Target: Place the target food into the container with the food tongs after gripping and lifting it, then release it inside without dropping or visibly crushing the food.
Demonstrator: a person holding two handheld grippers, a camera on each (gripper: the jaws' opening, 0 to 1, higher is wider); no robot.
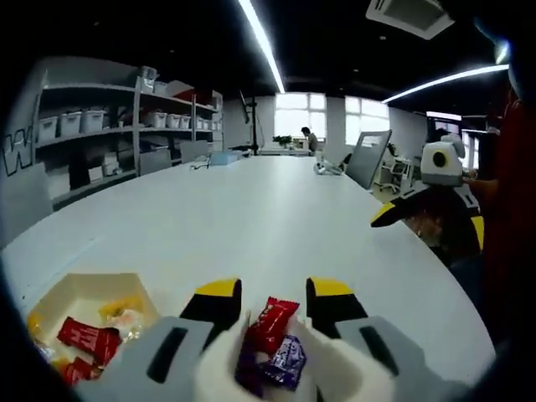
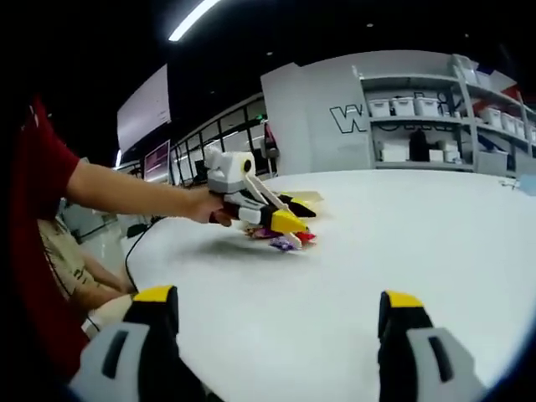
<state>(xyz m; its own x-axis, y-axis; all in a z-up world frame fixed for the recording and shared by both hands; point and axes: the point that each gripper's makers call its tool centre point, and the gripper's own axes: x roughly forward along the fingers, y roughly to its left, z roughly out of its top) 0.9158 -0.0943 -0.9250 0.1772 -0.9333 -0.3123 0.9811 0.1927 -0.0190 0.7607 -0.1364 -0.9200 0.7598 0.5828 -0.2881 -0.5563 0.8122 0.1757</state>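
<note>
Wrapped sweets (image 1: 272,339) are pinched in the left gripper (image 1: 270,303); they should be eased gently toward the tray (image 1: 79,289) at nine o'clock. The right gripper (image 2: 272,311) is spread, idle.

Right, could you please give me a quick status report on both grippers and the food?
Left gripper shut on wrapped candies, lifted above table. Right gripper open, empty, held over table. Container beside left gripper, candies already inside. Path unobstructed.
</note>
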